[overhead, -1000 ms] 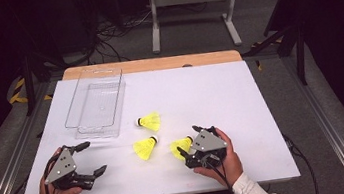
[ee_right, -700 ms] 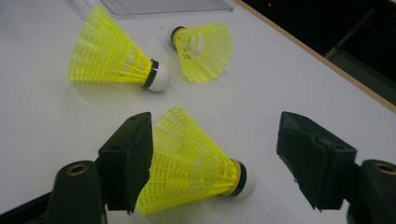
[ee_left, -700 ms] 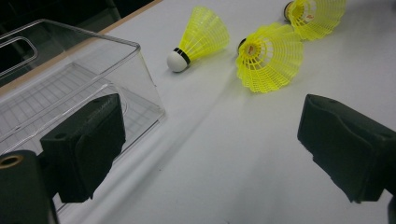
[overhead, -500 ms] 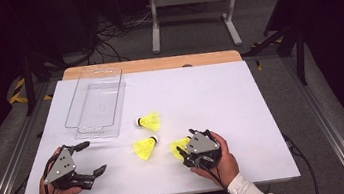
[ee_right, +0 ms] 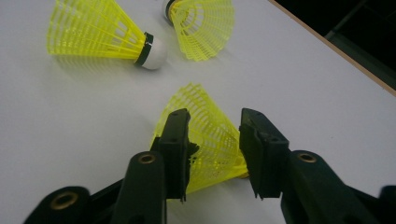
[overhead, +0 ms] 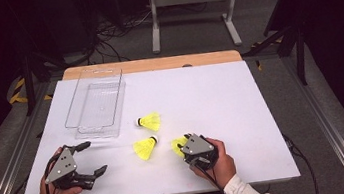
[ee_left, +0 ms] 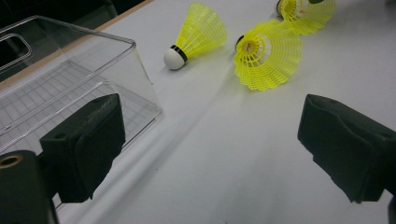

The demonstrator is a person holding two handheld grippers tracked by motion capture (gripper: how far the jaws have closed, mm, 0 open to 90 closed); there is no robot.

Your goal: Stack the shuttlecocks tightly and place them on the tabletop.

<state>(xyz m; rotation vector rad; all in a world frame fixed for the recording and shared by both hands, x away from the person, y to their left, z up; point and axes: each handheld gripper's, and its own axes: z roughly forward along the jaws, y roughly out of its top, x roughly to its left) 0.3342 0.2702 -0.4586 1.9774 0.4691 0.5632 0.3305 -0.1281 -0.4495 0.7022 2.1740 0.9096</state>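
Observation:
Three yellow shuttlecocks lie on the white table. One (overhead: 149, 122) lies near the clear container, another (overhead: 145, 147) a little nearer me. The third shuttlecock (ee_right: 210, 130) lies with its skirt between the black jaws of my right gripper (ee_right: 212, 121), which have just been closing and now touch both sides of the skirt. In the high view this gripper (overhead: 180, 147) sits at the front right of centre. My left gripper (overhead: 95, 158) rests at the front left, open and empty, and its view (ee_left: 210, 144) looks toward the other shuttlecocks (ee_left: 196, 35) (ee_left: 268, 58).
A clear plastic container (overhead: 98, 104) stands at the back left of the table, its near corner (ee_left: 140, 93) close to the left jaw. A wooden strip (overhead: 155, 64) runs along the table's far edge. Stands and cables sit on the floor beyond.
The right gripper's jaws have narrowed around the nearest shuttlecock's skirt, and that hand has shifted slightly. The left gripper and the other two shuttlecocks have not moved.

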